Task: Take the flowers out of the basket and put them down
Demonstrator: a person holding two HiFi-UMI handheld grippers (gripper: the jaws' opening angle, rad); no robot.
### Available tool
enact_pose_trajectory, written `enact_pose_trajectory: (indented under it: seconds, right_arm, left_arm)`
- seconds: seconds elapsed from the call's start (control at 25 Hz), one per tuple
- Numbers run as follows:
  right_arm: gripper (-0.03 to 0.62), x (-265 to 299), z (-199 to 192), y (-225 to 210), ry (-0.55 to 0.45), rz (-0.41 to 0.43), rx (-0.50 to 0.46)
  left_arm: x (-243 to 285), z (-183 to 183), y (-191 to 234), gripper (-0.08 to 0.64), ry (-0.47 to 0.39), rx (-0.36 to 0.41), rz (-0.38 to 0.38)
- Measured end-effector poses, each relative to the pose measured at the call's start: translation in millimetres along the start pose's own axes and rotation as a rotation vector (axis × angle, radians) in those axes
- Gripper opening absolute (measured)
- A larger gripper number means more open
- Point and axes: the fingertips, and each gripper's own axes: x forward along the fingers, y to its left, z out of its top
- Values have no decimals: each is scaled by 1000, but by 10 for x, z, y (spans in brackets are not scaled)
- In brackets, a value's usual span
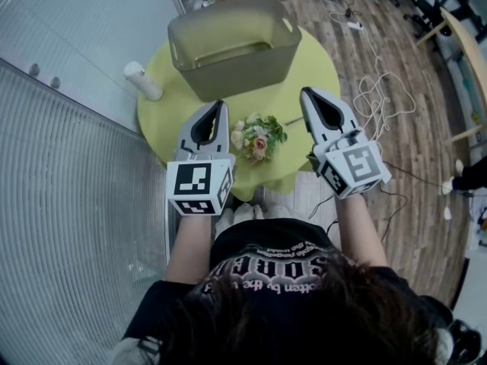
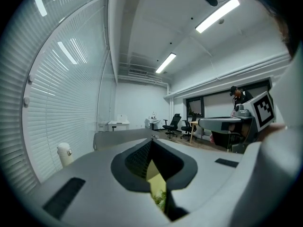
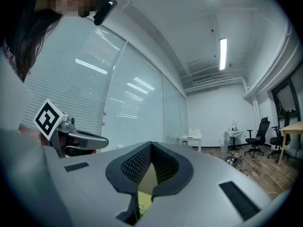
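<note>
A small bunch of pale pink and white flowers [image 1: 257,137] with green leaves lies on the yellow-green round table [image 1: 316,67], in front of the grey-olive basket [image 1: 236,48]. My left gripper [image 1: 222,103] hovers just left of the bunch, my right gripper [image 1: 307,91] just right of it. The tips of each pair touch and nothing is between them. In the left gripper view the shut jaws meet at my left gripper [image 2: 152,137], with a bit of green leaves [image 2: 161,200] showing below. In the right gripper view my right gripper [image 3: 151,144] is likewise shut and empty.
A white bottle-like object [image 1: 142,80] stands at the table's left edge beside a glass wall with blinds. The basket fills the far half of the table. Cables [image 1: 377,90] trail over the wooden floor on the right.
</note>
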Motion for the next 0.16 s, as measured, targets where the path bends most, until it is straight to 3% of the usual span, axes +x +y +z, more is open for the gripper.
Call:
enact_pose_trajectory:
  seconds: [0.16]
  right_arm:
    - [29, -5, -13, -11, 2, -2, 2]
  left_arm:
    - [15, -22, -18, 3, 6, -1, -10]
